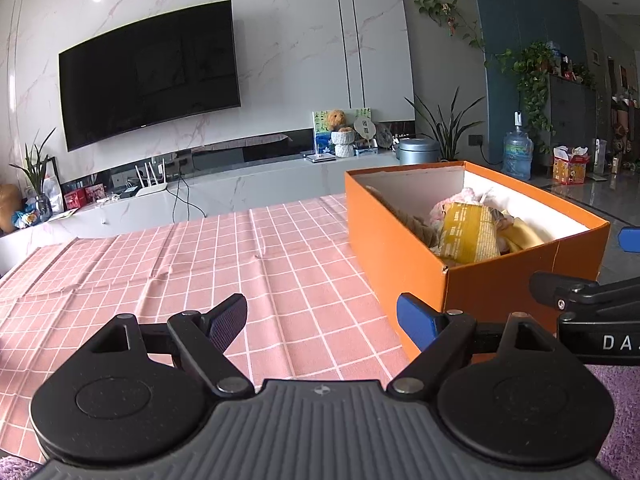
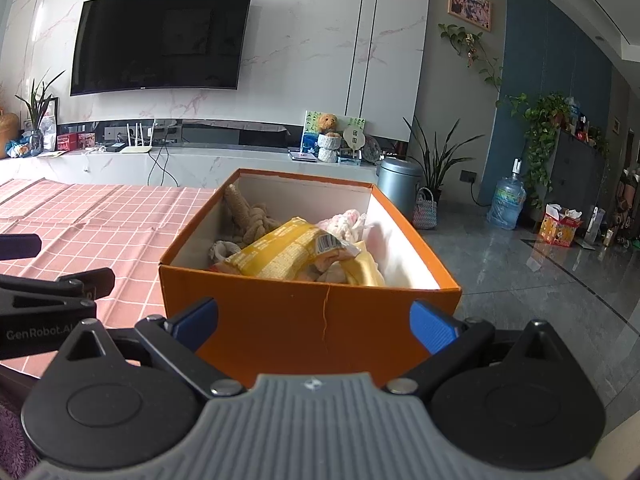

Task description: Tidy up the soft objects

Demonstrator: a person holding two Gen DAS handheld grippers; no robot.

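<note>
An orange cardboard box (image 1: 404,240) stands on the pink checked tablecloth (image 1: 200,264) at the table's right end. It holds soft things: a yellow packet (image 2: 280,254), a beige plush rope toy (image 2: 244,216), a pink-white plush (image 2: 348,220) and a pale yellow cloth (image 2: 362,268). My left gripper (image 1: 322,320) is open and empty, low over the cloth left of the box's near corner. My right gripper (image 2: 314,320) is open and empty, its fingers spread in front of the box's near wall (image 2: 304,320). The right gripper also shows in the left wrist view (image 1: 592,300).
A TV (image 1: 148,76) hangs on the marble wall above a long white console (image 1: 240,184) with clutter. A grey bin (image 2: 398,184), plants and a water bottle (image 2: 506,204) stand on the tiled floor right of the table. Purple rug (image 1: 620,420) lies below.
</note>
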